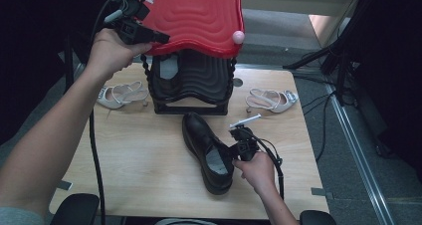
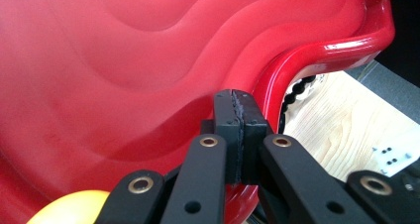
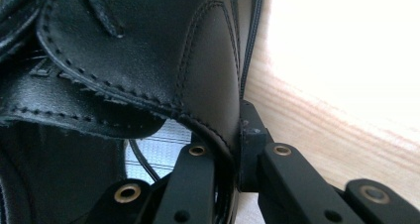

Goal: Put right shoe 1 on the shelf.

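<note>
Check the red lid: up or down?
Up: the left hand-held gripper holds the red lid raised above the black box.

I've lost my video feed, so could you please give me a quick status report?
Left gripper shut on red lid, held raised over black box. Right gripper shut on black shoe collar, shoe on table. White sandals flank box; path clear.
</note>
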`<action>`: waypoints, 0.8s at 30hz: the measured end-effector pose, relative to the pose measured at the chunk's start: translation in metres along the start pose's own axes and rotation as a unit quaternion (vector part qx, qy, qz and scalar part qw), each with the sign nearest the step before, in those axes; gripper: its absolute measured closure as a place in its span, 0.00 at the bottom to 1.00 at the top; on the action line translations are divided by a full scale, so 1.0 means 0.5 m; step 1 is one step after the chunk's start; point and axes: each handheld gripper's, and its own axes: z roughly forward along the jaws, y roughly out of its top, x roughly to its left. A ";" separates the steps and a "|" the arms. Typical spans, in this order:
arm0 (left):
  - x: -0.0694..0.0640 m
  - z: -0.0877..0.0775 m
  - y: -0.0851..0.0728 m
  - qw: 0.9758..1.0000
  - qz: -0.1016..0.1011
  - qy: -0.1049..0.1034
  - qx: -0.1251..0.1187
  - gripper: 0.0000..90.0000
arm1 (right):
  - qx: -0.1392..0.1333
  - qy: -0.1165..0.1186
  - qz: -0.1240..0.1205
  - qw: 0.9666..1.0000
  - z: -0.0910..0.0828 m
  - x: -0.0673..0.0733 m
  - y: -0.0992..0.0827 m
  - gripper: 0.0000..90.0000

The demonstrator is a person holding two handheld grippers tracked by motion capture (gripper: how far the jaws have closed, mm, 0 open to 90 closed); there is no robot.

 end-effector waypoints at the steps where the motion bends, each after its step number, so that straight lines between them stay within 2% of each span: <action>1: 0.000 0.001 0.000 1.000 0.000 0.000 0.000 1.00 | -0.004 0.001 0.001 1.000 -0.004 0.001 0.001 0.98; 8: 0.000 0.001 0.001 1.000 -0.002 0.000 0.000 1.00 | -0.024 0.013 -0.003 1.000 -0.047 0.013 0.007 0.98; 15: -0.001 0.001 0.001 1.000 -0.002 0.001 0.000 1.00 | -0.054 0.007 0.001 0.999 -0.091 0.016 0.023 0.98; 20: -0.001 0.002 0.001 1.000 -0.002 0.002 0.000 1.00 | -0.087 0.009 0.011 0.996 -0.112 0.015 0.045 0.98; 24: -0.002 0.001 0.000 1.000 -0.002 0.002 0.000 1.00 | -0.101 0.019 0.013 0.995 -0.122 0.022 0.062 0.98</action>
